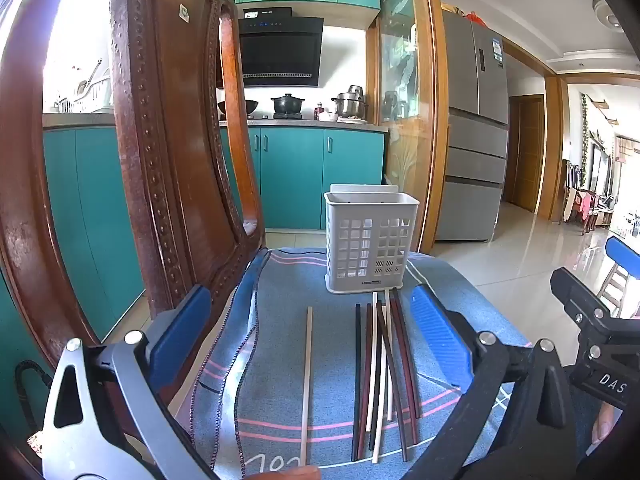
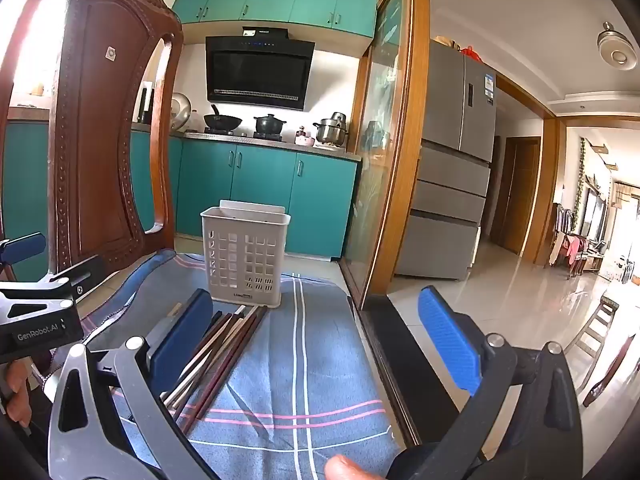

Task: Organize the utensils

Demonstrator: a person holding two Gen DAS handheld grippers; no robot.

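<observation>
**Chopsticks loose, holder empty of them**

A bundle of slim dark-brown, black and white chopsticks (image 1: 382, 376) lies on the blue cloth-covered bench (image 1: 280, 360), just before the white perforated plastic utensil holder (image 1: 370, 240). One pale chopstick (image 1: 307, 384), seen only in the left view, lies apart to their left. Left tongs (image 1: 312, 340) and right tongs (image 2: 316, 352) stand wide, gripping nothing. Right view reads "GenRobot.AI"; left view "DAS".
</observation>
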